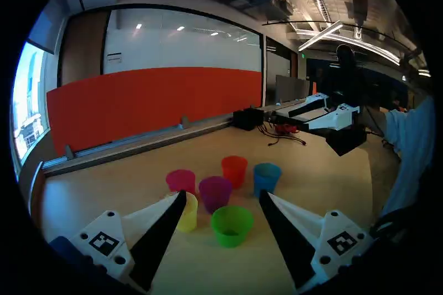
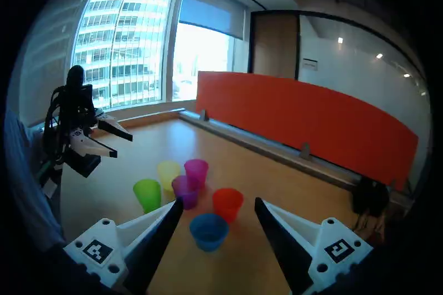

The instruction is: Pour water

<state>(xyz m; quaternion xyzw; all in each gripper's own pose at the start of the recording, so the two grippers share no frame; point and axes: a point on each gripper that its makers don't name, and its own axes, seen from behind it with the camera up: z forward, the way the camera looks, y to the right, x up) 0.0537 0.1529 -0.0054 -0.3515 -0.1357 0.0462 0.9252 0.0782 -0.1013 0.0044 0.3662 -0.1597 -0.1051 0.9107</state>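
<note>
1. Six cups stand in a tight cluster on the bench (image 1: 332,184), low in the centre of the left gripper view. The green cup (image 1: 231,226) is nearest, the yellow cup (image 1: 188,212) is to its left, and the purple cup (image 1: 215,193), pink cup (image 1: 181,180), red cup (image 1: 234,170) and blue cup (image 1: 267,177) are behind. I cannot tell whether any of them holds water.
2. The left gripper (image 1: 221,195) hangs above the cluster with its fingers released wide and empty, touching no cup.
3. The right gripper (image 2: 219,201) is likewise spread and holds nothing. In its own view the blue cup sits lowest, between its fingers.
4. Judged from this, the step in hand is the approach: no cup is grasped and no pouring has begun.
5. The next move calls for lowering one gripper around an outer cup, green or blue. It should then close on the cup's wall and lift straight up, because the neighbouring cups stand just beside and could tip.
6. An orange panel (image 1: 155,101) runs along the far edge of the bench, across the middle of the frame.
</note>
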